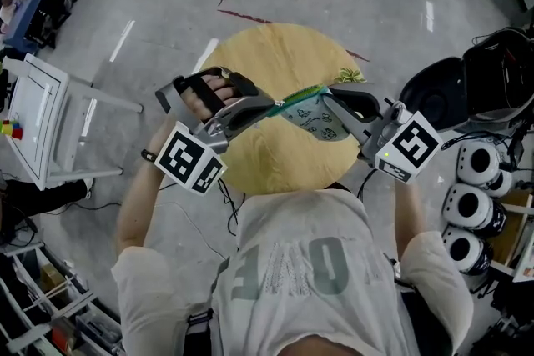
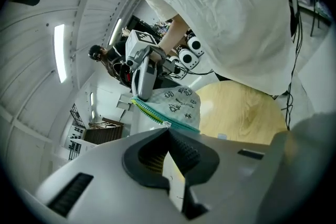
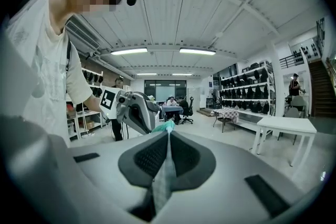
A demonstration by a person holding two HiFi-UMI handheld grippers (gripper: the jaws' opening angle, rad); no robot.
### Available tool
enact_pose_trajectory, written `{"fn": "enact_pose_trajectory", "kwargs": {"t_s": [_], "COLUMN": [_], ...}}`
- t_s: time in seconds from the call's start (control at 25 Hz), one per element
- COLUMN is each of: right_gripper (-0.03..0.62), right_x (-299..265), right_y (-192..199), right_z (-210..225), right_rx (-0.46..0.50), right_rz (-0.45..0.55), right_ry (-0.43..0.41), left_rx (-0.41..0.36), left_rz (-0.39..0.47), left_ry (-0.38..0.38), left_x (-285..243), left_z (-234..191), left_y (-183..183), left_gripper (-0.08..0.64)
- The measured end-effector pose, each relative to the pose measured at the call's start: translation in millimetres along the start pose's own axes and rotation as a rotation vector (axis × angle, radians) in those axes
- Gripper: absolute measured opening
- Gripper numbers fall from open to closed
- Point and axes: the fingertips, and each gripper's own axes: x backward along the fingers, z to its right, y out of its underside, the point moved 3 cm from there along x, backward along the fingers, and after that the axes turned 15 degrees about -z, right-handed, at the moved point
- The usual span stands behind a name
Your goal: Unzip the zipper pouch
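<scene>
The person is holding the white fabric zipper pouch with black doodles and a teal zip [image 1: 310,119] in the air above the round pale wooden tabletop [image 1: 275,54], and it is stretching between both tools. The left gripper [image 1: 276,104] is pinching the pouch at one end of the zip, its fingers [image 2: 186,152] pressing together on it. The right gripper [image 1: 329,99] is clamping the opposite end, with fabric showing between its closed fingers [image 3: 184,157].
</scene>
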Motion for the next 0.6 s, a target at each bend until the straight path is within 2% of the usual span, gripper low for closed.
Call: {"fn": "enact_pose_trajectory", "kwargs": {"t_s": [0.28, 0.6], "right_gripper": [0.035, 0.035], "right_x": [3, 16], "right_y": [9, 7], "right_z": [3, 14], "right_rx": [-0.009, -0.020], "right_rz": [-0.006, -0.004], "right_ry": [0.011, 0.061], "left_rx": [0.029, 0.042], "left_rz": [-0.023, -0.064], "left_ry": [0.030, 0.082], "left_x": [-6, -4], "left_z": [18, 39], "left_y": [7, 24], "left_gripper": [0.026, 0.026]}}
